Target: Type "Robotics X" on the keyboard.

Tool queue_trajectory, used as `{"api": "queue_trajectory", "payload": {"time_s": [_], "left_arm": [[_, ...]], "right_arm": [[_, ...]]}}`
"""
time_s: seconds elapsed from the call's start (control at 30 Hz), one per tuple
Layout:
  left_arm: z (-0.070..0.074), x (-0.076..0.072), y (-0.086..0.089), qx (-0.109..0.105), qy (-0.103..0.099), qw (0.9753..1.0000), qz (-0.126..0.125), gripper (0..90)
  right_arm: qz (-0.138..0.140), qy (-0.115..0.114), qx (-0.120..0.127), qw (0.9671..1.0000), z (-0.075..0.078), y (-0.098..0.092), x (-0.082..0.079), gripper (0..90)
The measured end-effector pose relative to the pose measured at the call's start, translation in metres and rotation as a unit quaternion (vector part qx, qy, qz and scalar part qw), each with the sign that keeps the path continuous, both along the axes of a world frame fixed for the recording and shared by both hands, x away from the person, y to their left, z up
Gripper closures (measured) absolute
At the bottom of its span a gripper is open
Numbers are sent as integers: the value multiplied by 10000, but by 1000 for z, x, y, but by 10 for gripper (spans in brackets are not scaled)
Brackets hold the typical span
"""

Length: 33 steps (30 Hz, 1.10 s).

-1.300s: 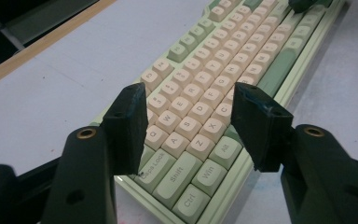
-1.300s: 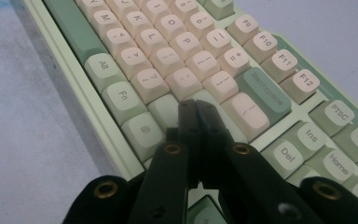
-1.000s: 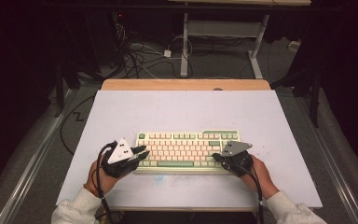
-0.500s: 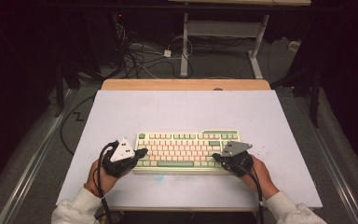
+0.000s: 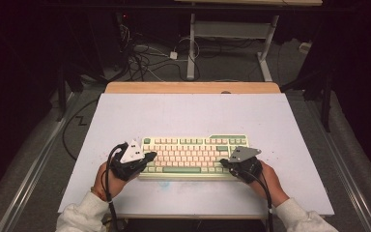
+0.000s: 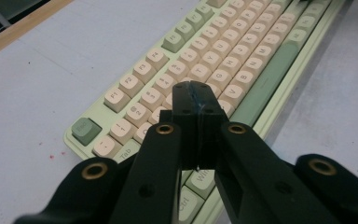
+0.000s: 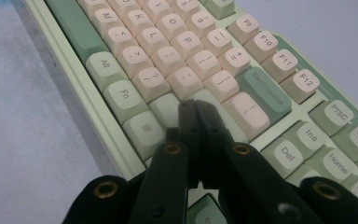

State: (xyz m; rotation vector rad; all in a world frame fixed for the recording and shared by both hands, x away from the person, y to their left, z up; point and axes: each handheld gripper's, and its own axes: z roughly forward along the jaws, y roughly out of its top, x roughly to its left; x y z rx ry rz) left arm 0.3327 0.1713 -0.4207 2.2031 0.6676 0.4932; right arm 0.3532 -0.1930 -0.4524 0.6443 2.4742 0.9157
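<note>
A pale green keyboard [image 5: 193, 154] with cream and green keys lies near the front middle of the white table. My left gripper [image 5: 150, 157] is at the keyboard's left end, jaws pressed together, tips over the left-hand letter keys [image 6: 196, 91]. My right gripper [image 5: 224, 164] is at the right end, also shut, with its tips [image 7: 196, 108] above the green keys near the lower right of the main block. Neither holds anything. The keyboard [image 6: 242, 65] stretches away in the left gripper view. Its right part [image 7: 200, 70] shows in the right gripper view.
The white table top [image 5: 193, 116] has a wooden strip [image 5: 193, 87] along its far edge. Beyond it, cables [image 5: 145, 53] and a metal desk frame [image 5: 232, 34] stand on the dark floor. White sleeves [image 5: 82, 217] enter from the bottom.
</note>
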Motion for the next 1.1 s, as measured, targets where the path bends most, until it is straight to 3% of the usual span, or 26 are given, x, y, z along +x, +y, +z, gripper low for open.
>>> {"api": "queue_trajectory", "payload": {"time_s": [0.23, 0.57, 1.1], "left_arm": [[-8, 9, -12, 110, 157, 9997, -116, 874], [-25, 18, -27, 458, 413, 9978, -259, 873], [-31, 20, -32, 588, 429, 9969, -302, 873]], "right_arm": [[-15, -3, 1, 10000, 0, 0, 0, 900], [10, -30, 23, 10000, -1, 0, 0, 900], [-44, -19, 21, 10000, -1, 0, -2, 900]]}}
